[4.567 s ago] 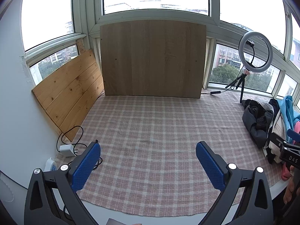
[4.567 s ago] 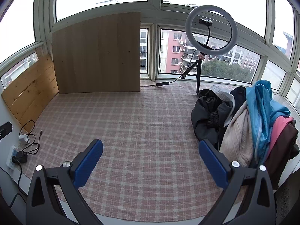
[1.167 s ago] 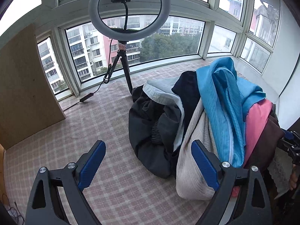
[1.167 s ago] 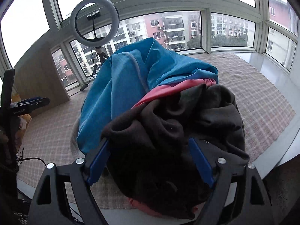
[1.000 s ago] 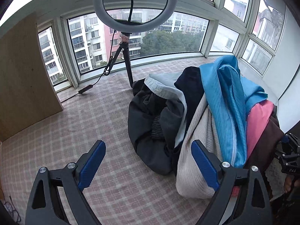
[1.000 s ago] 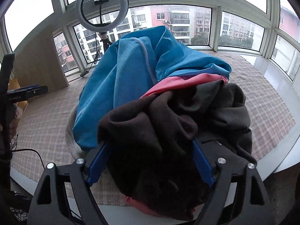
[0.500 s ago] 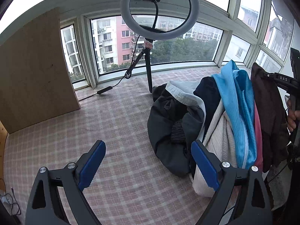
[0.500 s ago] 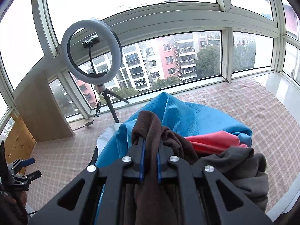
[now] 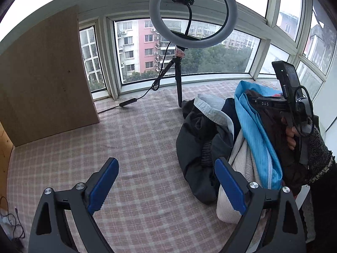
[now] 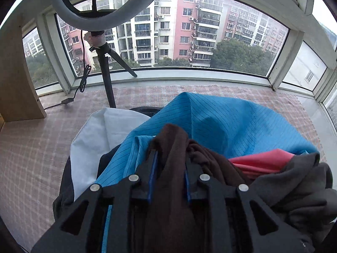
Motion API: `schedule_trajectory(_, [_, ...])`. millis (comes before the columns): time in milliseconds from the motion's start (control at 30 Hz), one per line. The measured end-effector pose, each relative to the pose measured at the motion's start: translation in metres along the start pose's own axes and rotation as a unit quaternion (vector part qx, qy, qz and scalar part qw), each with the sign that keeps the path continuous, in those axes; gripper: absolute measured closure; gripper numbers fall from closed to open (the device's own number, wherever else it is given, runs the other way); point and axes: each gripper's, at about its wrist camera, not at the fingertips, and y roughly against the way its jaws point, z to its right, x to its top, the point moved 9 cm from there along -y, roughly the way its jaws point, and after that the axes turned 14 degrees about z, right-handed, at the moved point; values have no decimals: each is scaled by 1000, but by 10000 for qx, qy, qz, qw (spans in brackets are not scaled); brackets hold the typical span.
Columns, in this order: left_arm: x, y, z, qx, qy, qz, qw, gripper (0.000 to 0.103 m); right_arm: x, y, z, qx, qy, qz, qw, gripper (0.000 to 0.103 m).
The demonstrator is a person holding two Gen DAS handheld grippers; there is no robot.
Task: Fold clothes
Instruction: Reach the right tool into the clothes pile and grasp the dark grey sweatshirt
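Note:
A pile of clothes lies on the checked cloth point(image 9: 126, 137): a dark grey jacket point(image 9: 195, 147), a cream knit point(image 9: 238, 168), a blue striped garment point(image 10: 221, 122), a pink one point(image 10: 259, 160) and a white one point(image 10: 101, 130). My right gripper point(image 10: 170, 154) grips a bunched brown garment point(image 10: 172, 135) above the pile. Its jaws are opening, with the brown cloth still filling the gap between the pads. In the left wrist view a hand holds that gripper point(image 9: 252, 101) over the blue garment. My left gripper point(image 9: 165, 162) is open and holds nothing, left of the pile.
A ring light on a tripod point(image 9: 179, 80) stands behind the pile, its cable running left along the sill. A wooden board point(image 9: 42, 80) leans on the windows at the left. Cords point(image 9: 8, 221) lie at the cloth's left edge. A grey garment point(image 10: 305, 185) lies right of the brown one.
The right gripper closed on the brown garment, lifted it off the pile and carried it over the blue garment; its jaws now stand a little wider. The left gripper barely shifted.

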Motion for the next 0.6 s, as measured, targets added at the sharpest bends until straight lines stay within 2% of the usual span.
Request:
schedule_trajectory(67, [1,3,0,-13,-30,24,10000,10,2,46,11,288,-285,251,9989,38])
schedule_trajectory(200, [-2,4,-3,-35,-17,-10,10000,10,-12,149,56,203,-621,876,9940,32])
schedule_trajectory(267, [-5,6,-4,-43,0,-30,10000,10,-29,182,90,-212,-750,1020,9917,13])
schedule_trajectory(333, [-7,8,-5,-36,-7,-38,10000,10,-48,207,125,-690,-925,1082,9874,10])
schedule_trajectory(400, [-9,9,-5,-7,-35,-52,10000,10,-70,208,154,-867,-1286,910,9837,10])
schedule_trajectory(500, [-11,10,-4,18,-46,-92,9999,10,-92,194,181,-599,-2130,660,9730,10])
schedule_trajectory(600, [-11,14,-3,-2,-51,-79,10000,10,-97,170,174,-51,-2557,630,9647,10])
